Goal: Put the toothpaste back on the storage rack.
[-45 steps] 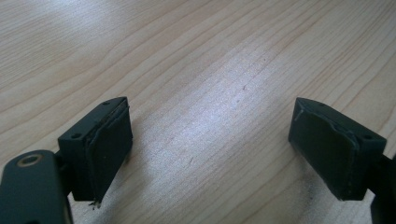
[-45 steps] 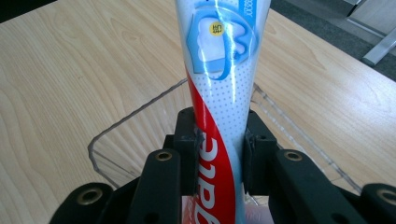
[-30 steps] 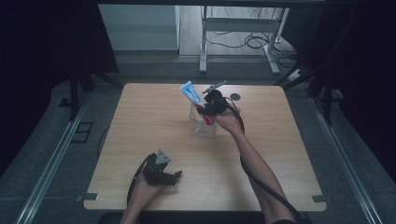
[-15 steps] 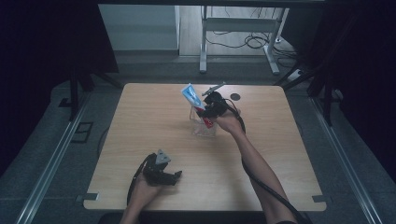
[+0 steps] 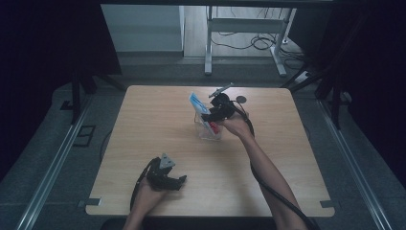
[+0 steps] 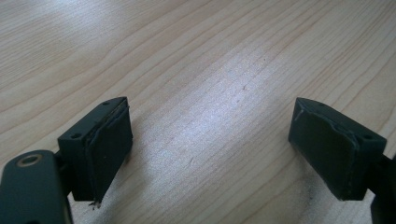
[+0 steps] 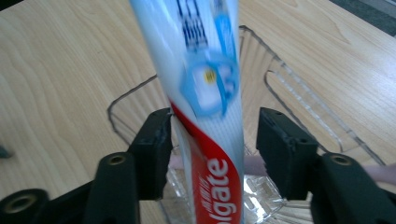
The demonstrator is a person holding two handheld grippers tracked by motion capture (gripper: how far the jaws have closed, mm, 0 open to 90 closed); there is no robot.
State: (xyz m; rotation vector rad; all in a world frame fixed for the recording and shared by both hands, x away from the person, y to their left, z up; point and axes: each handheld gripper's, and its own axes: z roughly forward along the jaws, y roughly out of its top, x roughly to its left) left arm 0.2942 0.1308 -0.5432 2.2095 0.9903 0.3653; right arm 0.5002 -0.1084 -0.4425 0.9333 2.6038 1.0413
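The white, red and blue toothpaste tube point(image 7: 205, 107) stands tilted in the clear ribbed plastic holder point(image 5: 210, 128) at the far middle of the light wooden table point(image 5: 143, 124), its lower end down inside the holder and its upper end leaning out toward the far left in the high view. The right tool point(image 7: 212, 149) straddles the tube above the holder's rim; its jaws have just been opening, the tube between them; 1 pad lies against or just beside the tube, the other stands clear of it, so the grip is released. The left tool point(image 6: 210, 149) rests near the table's front edge, jaws spread wide over bare wood, grasping nothing.

Risks, as I judge them: the tube leans and has no grip on it, so it could slide further or tip the light holder over; a pad near the tube could drag it out if the right tool lifts away at an angle; a jaw could catch the holder's rim and shift it.
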